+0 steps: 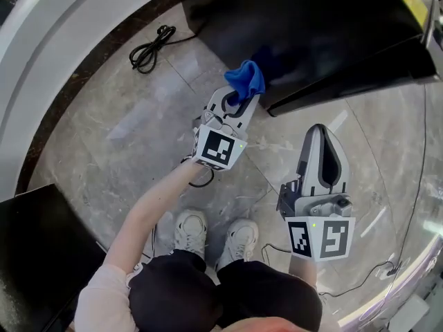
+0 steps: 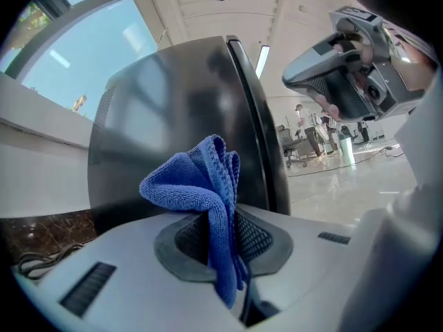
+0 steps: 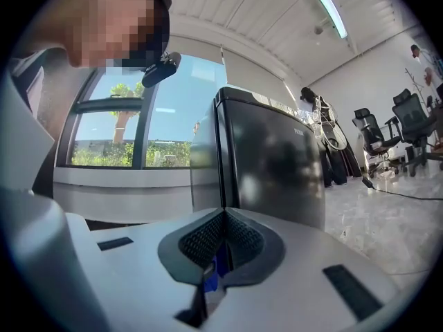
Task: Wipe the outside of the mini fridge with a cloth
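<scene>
The black mini fridge (image 1: 311,26) stands on the stone floor ahead of me; its dark side (image 2: 173,102) fills the left gripper view. My left gripper (image 1: 241,97) is shut on a bunched blue cloth (image 1: 246,80), which sticks up between the jaws (image 2: 201,178), close in front of the fridge's side near its door edge. Whether the cloth touches the fridge I cannot tell. My right gripper (image 1: 318,128) hangs lower right, apart from the fridge, jaws pressed together with nothing in them (image 3: 223,213). The fridge (image 3: 270,158) stands upright in the right gripper view.
A coiled black cable (image 1: 149,47) lies on the floor left of the fridge, beside a curved white ledge (image 1: 41,61). A black box (image 1: 34,247) stands at lower left. The person's white shoes (image 1: 190,230) are below the grippers. Office chairs (image 3: 377,137) stand far right.
</scene>
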A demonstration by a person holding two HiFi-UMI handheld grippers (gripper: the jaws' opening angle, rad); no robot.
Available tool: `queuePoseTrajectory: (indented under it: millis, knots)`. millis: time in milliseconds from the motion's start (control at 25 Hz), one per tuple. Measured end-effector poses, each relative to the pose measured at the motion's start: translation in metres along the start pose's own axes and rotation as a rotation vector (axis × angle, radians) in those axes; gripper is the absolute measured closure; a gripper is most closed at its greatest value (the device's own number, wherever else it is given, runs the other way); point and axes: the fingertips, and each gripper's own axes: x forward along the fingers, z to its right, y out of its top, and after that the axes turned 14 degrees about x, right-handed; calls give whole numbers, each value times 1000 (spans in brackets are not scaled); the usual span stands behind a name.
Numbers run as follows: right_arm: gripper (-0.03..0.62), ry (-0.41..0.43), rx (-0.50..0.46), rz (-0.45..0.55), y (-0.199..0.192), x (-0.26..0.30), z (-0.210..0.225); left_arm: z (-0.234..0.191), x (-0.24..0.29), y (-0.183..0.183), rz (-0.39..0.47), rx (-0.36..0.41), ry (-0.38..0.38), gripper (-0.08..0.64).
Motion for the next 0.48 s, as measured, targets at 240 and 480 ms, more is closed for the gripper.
queuePoseTrajectory:
  millis: [240, 480]
  knots:
    - [581, -13, -5, 30, 14, -18, 3, 46, -5, 22, 21, 4, -84, 505]
    - [581, -40, -4, 51, 24, -30, 12, 74, -4, 33, 39, 12, -148, 505]
